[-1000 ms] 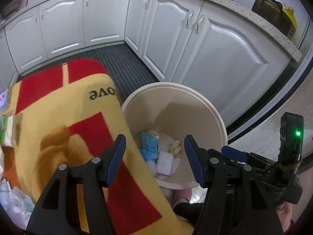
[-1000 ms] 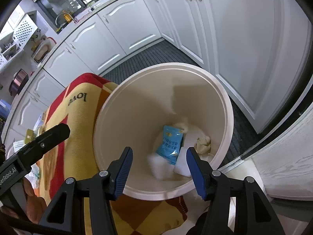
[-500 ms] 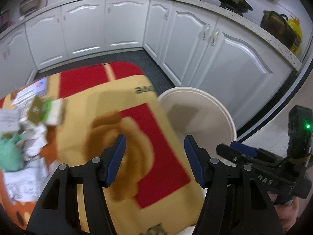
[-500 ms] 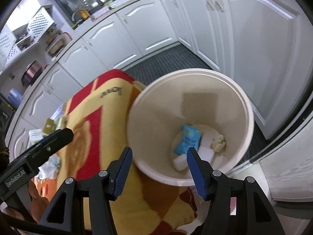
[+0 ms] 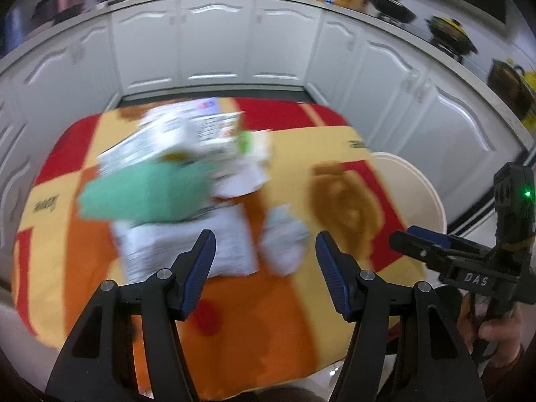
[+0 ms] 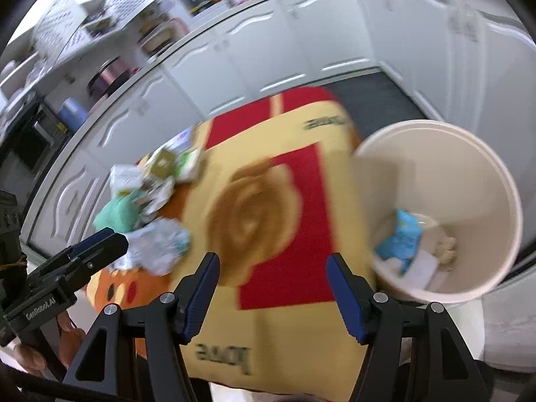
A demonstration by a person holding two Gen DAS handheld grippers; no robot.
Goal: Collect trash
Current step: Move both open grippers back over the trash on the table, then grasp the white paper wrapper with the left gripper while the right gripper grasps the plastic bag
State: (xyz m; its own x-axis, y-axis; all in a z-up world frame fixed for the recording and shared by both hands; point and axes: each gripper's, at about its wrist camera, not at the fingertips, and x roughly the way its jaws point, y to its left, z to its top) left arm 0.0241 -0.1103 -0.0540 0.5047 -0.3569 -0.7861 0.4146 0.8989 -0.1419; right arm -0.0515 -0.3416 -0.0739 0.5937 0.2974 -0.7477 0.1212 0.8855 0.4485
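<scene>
A pile of trash lies on the table covered by a yellow, red and orange blanket (image 5: 335, 154): a green packet (image 5: 144, 194), printed paper wrappers (image 5: 187, 251), a crumpled white wad (image 5: 283, 239) and small boxes (image 5: 214, 127). My left gripper (image 5: 264, 258) is open and empty, just above and before the white wad. My right gripper (image 6: 273, 279) is open and empty over the blanket's bear print. The cream bin (image 6: 469, 181) stands right of the table and holds a blue packet (image 6: 400, 239) and white scraps. The pile also shows in the right wrist view (image 6: 157, 181).
White kitchen cabinets (image 5: 214, 47) run around the back and right, with pots (image 5: 452, 30) on the counter. A dark ribbed floor mat (image 6: 372, 97) lies between table and cabinets. The bin's rim (image 5: 415, 181) sits past the table's right edge.
Both grippers have swung left, away from the bin and over the table. The trash pile has come into the left view, under the left gripper. Both stay open.
</scene>
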